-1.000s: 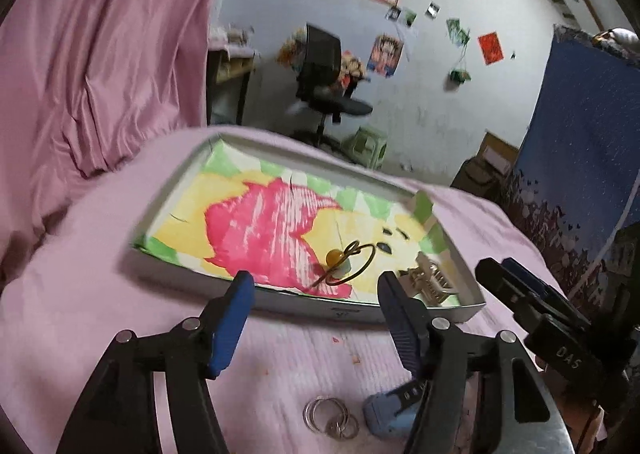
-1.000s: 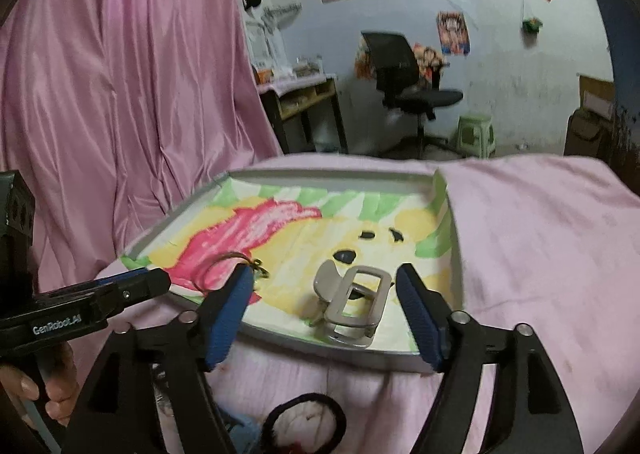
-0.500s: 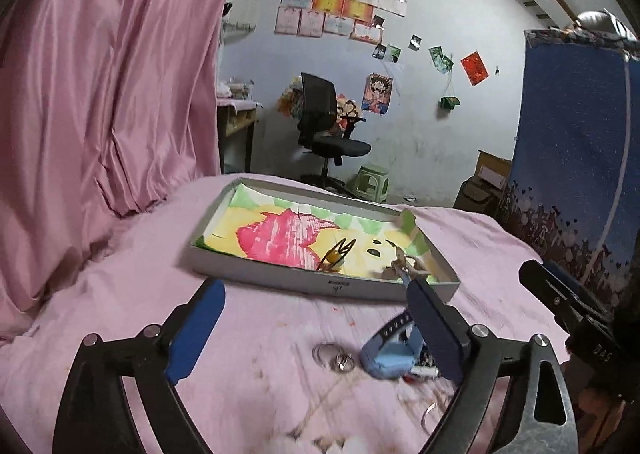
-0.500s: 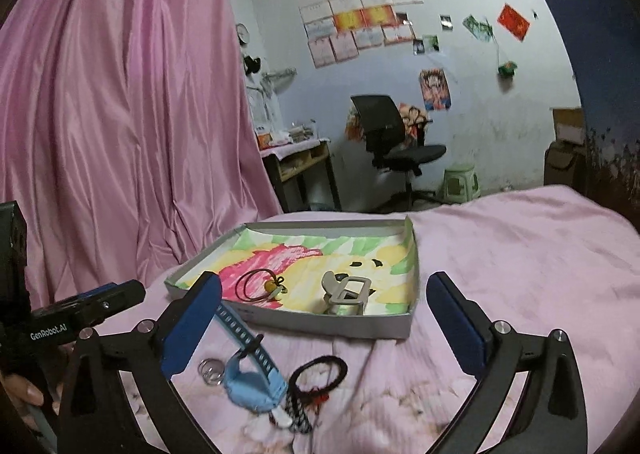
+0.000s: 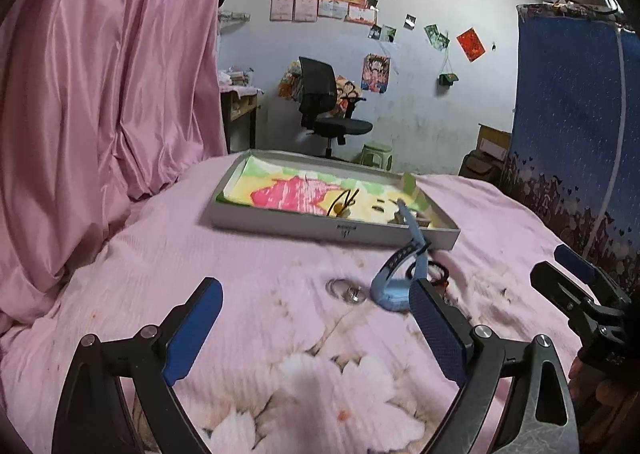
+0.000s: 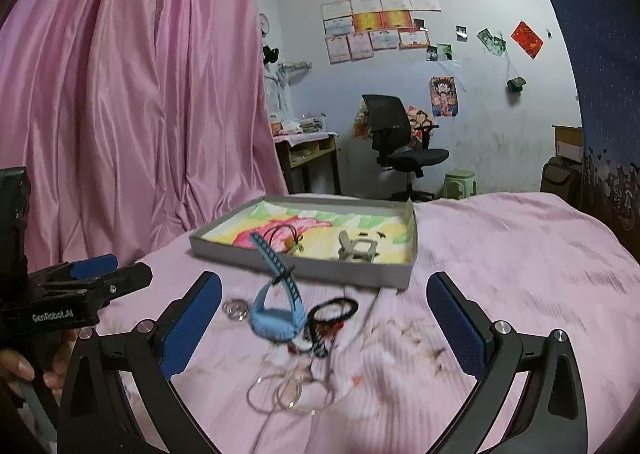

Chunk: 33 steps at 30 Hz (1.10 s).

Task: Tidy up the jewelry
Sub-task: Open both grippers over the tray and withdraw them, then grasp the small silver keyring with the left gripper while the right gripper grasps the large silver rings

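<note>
Over the preceding second both claws had withdrawn from the tray (image 6: 304, 268) toward the near edge of the bed (image 6: 520, 254). Earlier, each claw stood close over the tray contents; at this moment the whole tray was in view ahead, well apart from both.

The left claw (image 5: 316, 318) stood wide and held nothing. The right claw (image 6: 324, 310) likewise stood wide and empty.

Items lying in the tray:
- a dark cord bracelet with a yellow bead (image 6: 286, 240), on the left part;
- a grey hair clip (image 6: 357, 251), on the right part.

Both items lay in the same places as one second before, which indicated that these two placements were finished.

Items lying on the bed, between the claws and the tray:
- a blue watch (image 6: 276, 316), strap raised toward the tray;
- metal rings (image 5: 346, 291), just beside the watch;
- a black hair tie (image 6: 334, 310), at the watch's other side;
- a thin wire-like loop (image 6: 288, 394), blurred, nearest the right claw.

Judgement: the task was partly complete. The retreat positioned both claws for the next pick, most likely the watch or the rings.
</note>
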Each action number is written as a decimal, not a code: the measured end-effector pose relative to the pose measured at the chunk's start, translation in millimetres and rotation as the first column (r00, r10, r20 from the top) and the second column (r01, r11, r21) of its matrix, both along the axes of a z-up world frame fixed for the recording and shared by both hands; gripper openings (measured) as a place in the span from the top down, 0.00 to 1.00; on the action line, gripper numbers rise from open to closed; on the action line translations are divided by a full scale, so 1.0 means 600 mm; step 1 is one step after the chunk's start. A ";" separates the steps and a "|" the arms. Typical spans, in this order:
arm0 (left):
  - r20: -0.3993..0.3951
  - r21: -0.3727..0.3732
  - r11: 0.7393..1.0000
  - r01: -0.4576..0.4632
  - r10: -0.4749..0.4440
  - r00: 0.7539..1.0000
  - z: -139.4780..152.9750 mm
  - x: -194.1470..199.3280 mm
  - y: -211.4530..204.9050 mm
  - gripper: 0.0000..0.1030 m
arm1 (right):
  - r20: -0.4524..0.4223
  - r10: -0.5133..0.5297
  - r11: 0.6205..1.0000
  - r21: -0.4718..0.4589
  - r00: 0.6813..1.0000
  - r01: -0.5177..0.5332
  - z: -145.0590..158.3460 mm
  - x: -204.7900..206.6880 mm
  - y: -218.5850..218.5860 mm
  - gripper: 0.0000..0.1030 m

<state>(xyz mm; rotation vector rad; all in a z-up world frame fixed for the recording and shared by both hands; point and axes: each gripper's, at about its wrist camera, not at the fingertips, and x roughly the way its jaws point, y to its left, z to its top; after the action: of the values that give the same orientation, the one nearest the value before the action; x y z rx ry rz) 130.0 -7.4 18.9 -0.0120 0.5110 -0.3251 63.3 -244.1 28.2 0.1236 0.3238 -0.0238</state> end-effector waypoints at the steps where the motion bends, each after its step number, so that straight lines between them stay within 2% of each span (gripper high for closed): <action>1: -0.012 0.000 1.000 0.000 0.000 1.000 -0.003 0.001 0.002 0.09 | -0.005 0.001 1.000 -0.003 1.000 -0.001 -0.002 -0.001 0.003 0.02; 8: -0.112 -0.010 1.000 0.014 -0.015 0.994 -0.023 0.021 0.008 0.09 | -0.087 0.026 0.999 -0.033 0.996 -0.029 -0.018 -0.001 0.011 0.02; 12: -0.163 -0.027 0.999 0.019 -0.023 0.986 -0.033 0.035 0.012 0.09 | -0.138 0.047 0.999 -0.021 0.989 -0.050 -0.027 0.007 0.012 0.02; 19: -0.219 -0.025 0.998 0.053 -0.057 0.974 -0.046 0.049 0.004 0.09 | -0.248 0.075 0.997 -0.009 0.966 -0.080 -0.052 0.029 0.022 0.05; 22: -0.228 -0.022 0.996 0.084 -0.087 0.970 -0.049 0.051 -0.003 0.13 | -0.293 0.095 0.995 -0.009 0.951 -0.102 -0.063 0.038 0.027 0.20; 24: -0.235 -0.017 0.994 0.109 -0.110 0.966 -0.052 0.052 -0.010 0.19 | -0.312 0.102 0.994 -0.005 0.945 -0.109 -0.065 0.042 0.028 0.35; 26: -0.241 -0.010 0.991 0.133 -0.132 0.961 -0.055 0.054 -0.018 0.23 | -0.334 0.112 0.993 0.004 0.936 -0.118 -0.071 0.046 0.028 0.46; 30: -0.257 -0.006 0.986 0.168 -0.163 0.952 -0.061 0.062 -0.031 0.29 | -0.367 0.134 0.990 0.019 0.921 -0.137 -0.081 0.055 0.032 0.55; 33: -0.269 -0.018 0.983 0.181 -0.179 0.946 -0.063 0.076 -0.037 0.31 | -0.399 0.147 0.988 0.023 0.905 -0.150 -0.091 0.063 0.037 0.56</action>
<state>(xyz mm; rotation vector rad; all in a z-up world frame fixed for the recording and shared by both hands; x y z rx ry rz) 175.8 -29.6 -19.1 -0.0024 0.7863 -0.5047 101.2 -221.7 -26.4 0.0849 0.7432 0.1031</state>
